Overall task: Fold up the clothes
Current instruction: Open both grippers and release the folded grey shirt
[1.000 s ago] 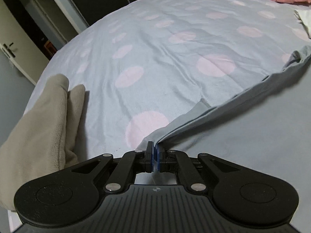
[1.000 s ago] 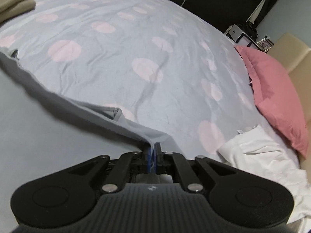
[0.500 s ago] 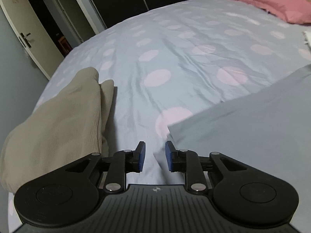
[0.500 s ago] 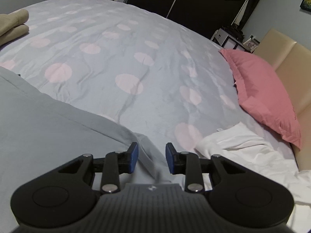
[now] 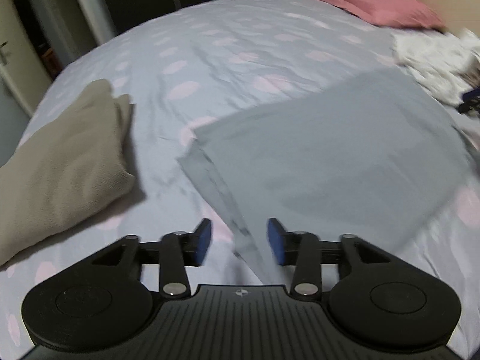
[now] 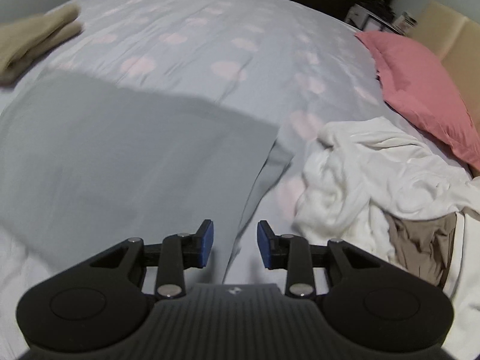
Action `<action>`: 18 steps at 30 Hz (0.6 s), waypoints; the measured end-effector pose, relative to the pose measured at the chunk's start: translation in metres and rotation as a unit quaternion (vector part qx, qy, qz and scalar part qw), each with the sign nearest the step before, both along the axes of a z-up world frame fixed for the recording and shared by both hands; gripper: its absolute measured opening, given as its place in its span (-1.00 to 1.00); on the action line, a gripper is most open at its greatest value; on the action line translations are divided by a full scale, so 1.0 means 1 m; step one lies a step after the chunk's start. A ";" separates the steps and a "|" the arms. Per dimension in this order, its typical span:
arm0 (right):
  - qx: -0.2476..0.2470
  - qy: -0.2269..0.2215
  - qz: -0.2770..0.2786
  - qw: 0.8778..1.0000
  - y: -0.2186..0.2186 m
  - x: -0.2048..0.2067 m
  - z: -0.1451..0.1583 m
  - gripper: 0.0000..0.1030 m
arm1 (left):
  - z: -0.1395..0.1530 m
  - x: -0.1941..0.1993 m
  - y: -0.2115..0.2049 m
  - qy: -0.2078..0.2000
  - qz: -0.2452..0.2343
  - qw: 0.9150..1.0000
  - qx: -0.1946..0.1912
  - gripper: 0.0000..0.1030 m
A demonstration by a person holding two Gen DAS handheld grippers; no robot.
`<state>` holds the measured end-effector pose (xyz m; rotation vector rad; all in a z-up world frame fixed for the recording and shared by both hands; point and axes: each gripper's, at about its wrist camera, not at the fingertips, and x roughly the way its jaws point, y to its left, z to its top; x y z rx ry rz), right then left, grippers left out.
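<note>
While the flat grey cloth garment (image 5: 345, 150) lies on the pink-dotted bed (image 5: 240, 48), the left gripper (image 5: 239, 241) and right gripper (image 6: 235, 244) hover over its near corners, jaws spread, empty.

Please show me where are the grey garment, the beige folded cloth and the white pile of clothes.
grey garment (image 5: 345, 156): left wrist view, middle of its flat top.
beige folded cloth (image 5: 60, 162): left wrist view, its upper face.
white pile of clothes (image 6: 360, 168): right wrist view, crumpled middle.
</note>
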<state>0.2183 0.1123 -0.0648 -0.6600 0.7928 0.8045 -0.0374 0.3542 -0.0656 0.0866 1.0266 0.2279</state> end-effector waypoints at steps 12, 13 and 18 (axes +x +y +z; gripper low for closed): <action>-0.047 0.004 0.091 0.995 -0.047 -0.053 -0.042 -0.14 | -0.034 -0.040 -0.059 0.048 -0.116 0.991 0.039 -0.05; -0.053 -0.001 0.094 0.994 -0.048 -0.054 -0.045 -0.11 | -0.036 -0.040 -0.064 0.051 -0.128 0.989 0.048 -0.05; -0.048 0.003 0.102 0.994 -0.048 -0.051 -0.052 -0.18 | -0.054 -0.031 -0.080 0.073 -0.160 0.978 0.112 -0.16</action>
